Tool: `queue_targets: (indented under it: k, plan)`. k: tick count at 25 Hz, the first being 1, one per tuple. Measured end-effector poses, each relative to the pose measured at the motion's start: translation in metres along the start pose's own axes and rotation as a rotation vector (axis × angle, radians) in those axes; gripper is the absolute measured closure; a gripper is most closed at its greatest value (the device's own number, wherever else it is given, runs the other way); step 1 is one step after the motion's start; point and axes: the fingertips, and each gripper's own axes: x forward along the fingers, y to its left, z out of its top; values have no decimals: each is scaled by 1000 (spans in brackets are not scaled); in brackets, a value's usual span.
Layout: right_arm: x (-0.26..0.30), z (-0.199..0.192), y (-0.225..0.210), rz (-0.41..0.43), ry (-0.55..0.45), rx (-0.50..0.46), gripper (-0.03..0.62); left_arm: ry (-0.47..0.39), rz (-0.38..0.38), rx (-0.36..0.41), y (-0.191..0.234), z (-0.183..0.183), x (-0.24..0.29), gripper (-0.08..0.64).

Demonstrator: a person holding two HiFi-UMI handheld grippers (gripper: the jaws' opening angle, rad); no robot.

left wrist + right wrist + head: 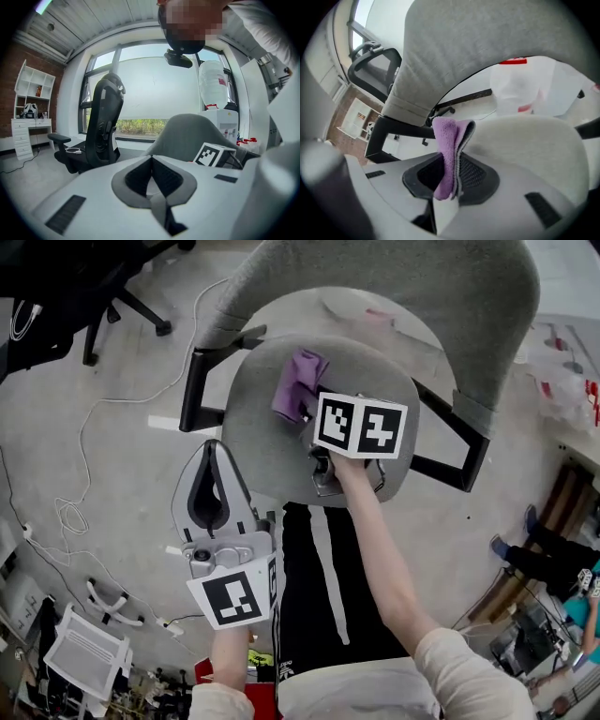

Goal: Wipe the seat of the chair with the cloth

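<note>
The grey chair's seat (272, 442) lies below me, its curved backrest (375, 282) beyond it. A purple cloth (298, 382) hangs over the middle of the seat, pinched in my right gripper (306, 414), whose marker cube hides the jaws in the head view. In the right gripper view the cloth (449, 150) stands folded between the shut jaws of the right gripper (451, 165), just above the seat (529, 140). My left gripper (214, 450) is held off the seat's front left edge, shut and with nothing in it (152, 161).
A black office chair (66, 277) stands at the far left, also in the left gripper view (101, 126). Cables (80, 465) trail over the concrete floor. The grey chair's black armrests (197, 390) flank the seat. A seated person (548, 559) is at the right.
</note>
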Motion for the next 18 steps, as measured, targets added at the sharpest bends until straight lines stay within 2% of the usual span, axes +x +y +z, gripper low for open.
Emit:
queue_targets:
  k: [3, 6, 13, 18]
  plan:
    - [33, -14, 37, 77, 67, -4, 503, 9, 26, -4, 9, -6, -7, 548]
    - [60, -32, 60, 105, 140, -9, 503, 22, 41, -6, 18, -12, -14, 548]
    - [83, -69, 75, 55, 213, -50, 503, 24, 87, -18, 38, -15, -28, 548]
    - [85, -76, 73, 35, 189, -75, 503, 23, 115, -25, 48, -17, -35, 548]
